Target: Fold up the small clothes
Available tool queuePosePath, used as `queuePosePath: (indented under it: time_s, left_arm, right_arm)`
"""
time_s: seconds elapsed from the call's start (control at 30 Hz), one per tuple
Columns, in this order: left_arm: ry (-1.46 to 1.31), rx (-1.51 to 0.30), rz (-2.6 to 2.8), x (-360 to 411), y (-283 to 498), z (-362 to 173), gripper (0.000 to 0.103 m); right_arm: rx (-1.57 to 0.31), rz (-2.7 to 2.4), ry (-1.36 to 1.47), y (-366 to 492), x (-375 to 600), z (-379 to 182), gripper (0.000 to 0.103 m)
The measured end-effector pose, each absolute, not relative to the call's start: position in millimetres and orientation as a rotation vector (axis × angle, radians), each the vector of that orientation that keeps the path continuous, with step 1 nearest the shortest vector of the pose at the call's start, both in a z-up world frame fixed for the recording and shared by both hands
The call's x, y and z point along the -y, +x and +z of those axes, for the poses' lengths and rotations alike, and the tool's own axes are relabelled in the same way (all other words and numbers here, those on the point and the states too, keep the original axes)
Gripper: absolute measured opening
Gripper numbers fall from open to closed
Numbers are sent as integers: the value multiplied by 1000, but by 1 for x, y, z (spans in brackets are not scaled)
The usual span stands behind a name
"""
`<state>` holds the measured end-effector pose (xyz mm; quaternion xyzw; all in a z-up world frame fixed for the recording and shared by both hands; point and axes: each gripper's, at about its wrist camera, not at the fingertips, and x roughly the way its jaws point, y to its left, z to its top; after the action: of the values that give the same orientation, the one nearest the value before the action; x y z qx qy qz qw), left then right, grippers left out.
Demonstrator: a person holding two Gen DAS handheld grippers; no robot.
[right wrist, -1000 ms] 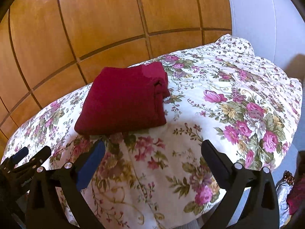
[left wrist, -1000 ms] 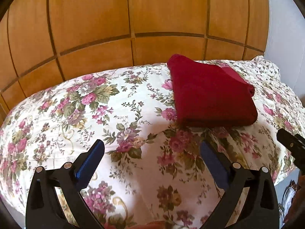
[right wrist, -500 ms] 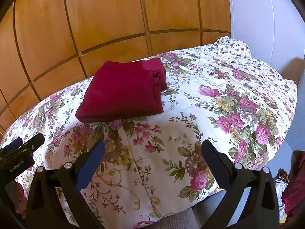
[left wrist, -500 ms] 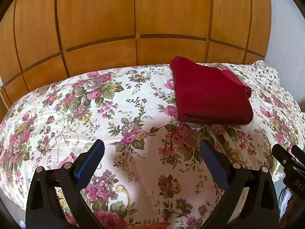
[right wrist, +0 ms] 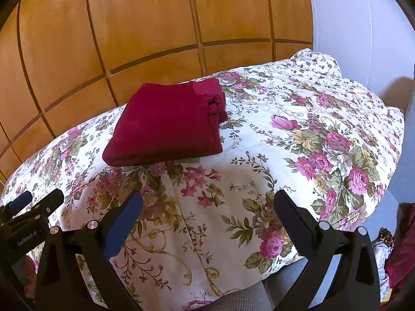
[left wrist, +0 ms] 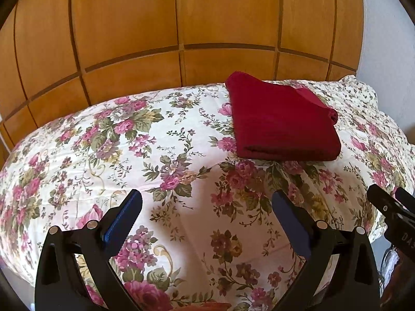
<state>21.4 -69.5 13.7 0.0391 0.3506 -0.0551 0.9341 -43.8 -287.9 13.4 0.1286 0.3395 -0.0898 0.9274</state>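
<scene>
A dark red garment (left wrist: 280, 124) lies folded into a neat rectangle on the flowered bedspread (left wrist: 160, 160), toward the far side by the wooden panels. From the right wrist view the same red garment (right wrist: 168, 127) sits up and left of centre. My left gripper (left wrist: 205, 207) hangs open above the near part of the bedspread, well short of the garment, nothing between its fingers. My right gripper (right wrist: 207, 207) is open too, empty, over the bedspread (right wrist: 298, 142) near its front edge. Each gripper shows at the edge of the other's view.
Wooden wall panels (left wrist: 181, 26) rise straight behind the bed. A white wall (right wrist: 363, 26) stands to the right. The bed's edge drops off at the lower right, where grey floor (right wrist: 396, 186) and some dark red cloth (right wrist: 402, 254) show.
Both grippers have drawn back and up from the bed, so the folded red garment looks farther away. Both stay open and empty.
</scene>
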Motion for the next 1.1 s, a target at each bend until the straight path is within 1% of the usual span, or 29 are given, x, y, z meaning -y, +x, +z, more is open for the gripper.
queuePosePath:
  time_s: [1.1]
  left_arm:
    - [85,-728,-143,75,18,11,99]
  right_arm:
    - [-704,-182,270,-43,289,11,101]
